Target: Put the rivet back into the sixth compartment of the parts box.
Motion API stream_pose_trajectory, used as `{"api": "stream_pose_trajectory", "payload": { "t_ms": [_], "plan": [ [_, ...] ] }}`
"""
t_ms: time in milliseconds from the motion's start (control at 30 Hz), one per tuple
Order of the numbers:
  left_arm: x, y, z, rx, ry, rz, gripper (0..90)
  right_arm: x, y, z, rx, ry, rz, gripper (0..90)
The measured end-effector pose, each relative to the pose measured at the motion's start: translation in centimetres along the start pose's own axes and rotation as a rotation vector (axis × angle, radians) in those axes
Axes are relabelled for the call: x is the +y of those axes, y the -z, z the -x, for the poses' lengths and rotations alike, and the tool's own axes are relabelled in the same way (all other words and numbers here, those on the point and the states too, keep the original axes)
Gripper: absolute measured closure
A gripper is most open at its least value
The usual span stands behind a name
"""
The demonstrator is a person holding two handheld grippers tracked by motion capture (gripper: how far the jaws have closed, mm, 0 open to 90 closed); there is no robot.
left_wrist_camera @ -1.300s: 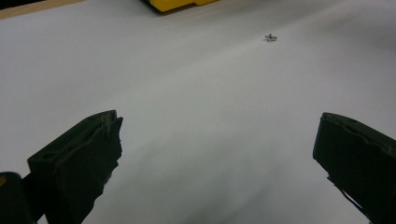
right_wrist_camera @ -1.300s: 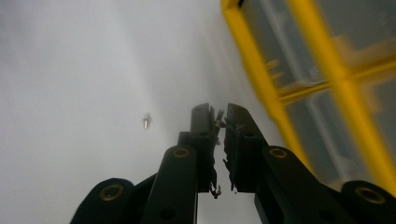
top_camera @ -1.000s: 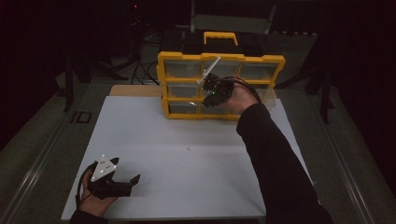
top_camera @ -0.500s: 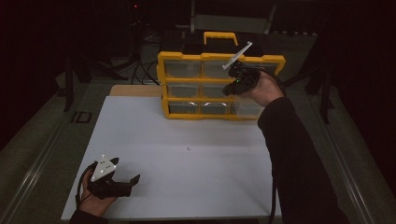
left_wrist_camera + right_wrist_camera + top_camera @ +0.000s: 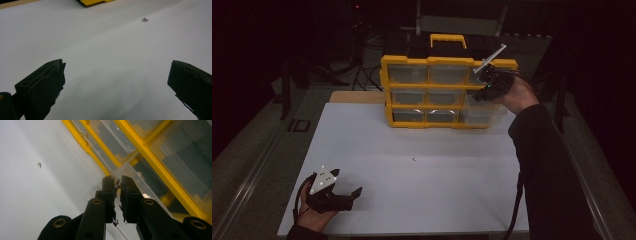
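A yellow organizer (image 5: 447, 61) with clear drawers stands at the back of the white table (image 5: 422, 200). Its bottom-right drawer (image 5: 484, 114) is pulled out. My right gripper (image 5: 487, 87) hangs in front of the organizer's right column, above that drawer. In the right gripper view its jaws (image 5: 118, 183) are nearly together, with a tiny metal part (image 5: 116, 185) pinched at the tips. A small screw (image 5: 413, 159) lies alone mid-table, also visible as the screw (image 5: 144, 19) and the screw (image 5: 39, 165). My left gripper (image 5: 346, 189) rests open at the near left, its jaws (image 5: 116, 82) wide apart with nothing between them.
The organizer has a yellow handle (image 5: 448, 39) on top. A wooden strip (image 5: 357, 97) borders the table's far left edge. A small dark object (image 5: 300, 125) lies off the table's left side. Darkness surrounds the table.
My right gripper has moved right and upward, from the organizer's middle to its right column. The left gripper and the screw on the table have stayed still.
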State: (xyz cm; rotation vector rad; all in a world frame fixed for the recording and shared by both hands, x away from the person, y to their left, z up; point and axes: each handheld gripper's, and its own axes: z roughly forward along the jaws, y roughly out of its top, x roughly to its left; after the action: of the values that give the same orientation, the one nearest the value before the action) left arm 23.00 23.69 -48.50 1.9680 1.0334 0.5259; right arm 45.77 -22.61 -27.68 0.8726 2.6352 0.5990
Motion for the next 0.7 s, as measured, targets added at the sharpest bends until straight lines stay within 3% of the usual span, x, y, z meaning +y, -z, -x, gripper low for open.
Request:
{"api": "stream_pose_trajectory", "payload": {
  "t_ms": [300, 333, 433, 467, 700],
  "plan": [
    [0.0, 0.0, 0.0, 0.0, 0.0, -0.001, 1.7, -1.2, 0.4, 1.1, -0.03, -0.025, -0.008, 79.7],
    [0.0, 0.0, 0.0, -0.001, -0.001, -0.001, 1.7, -1.3, 0.4, 1.2, -0.042, -0.028, 0.011, 63.1],
    [0.0, 0.0, 0.0, -0.002, 0.0, 0.0, 1.7, -1.4, 0.4, 1.1, -0.06, -0.035, 0.04, 24.6],
    [0.0, -0.1, 0.0, -0.002, 0.001, 0.0, 1.7, -1.3, 0.3, 0.9, -0.089, -0.032, 0.039, 16.6],
    [0.0, -0.1, 0.0, -0.001, 0.0, -0.001, 1.7, -0.6, -0.1, 0.0, -0.085, -0.009, 0.046, 11.1]
  ]
}}
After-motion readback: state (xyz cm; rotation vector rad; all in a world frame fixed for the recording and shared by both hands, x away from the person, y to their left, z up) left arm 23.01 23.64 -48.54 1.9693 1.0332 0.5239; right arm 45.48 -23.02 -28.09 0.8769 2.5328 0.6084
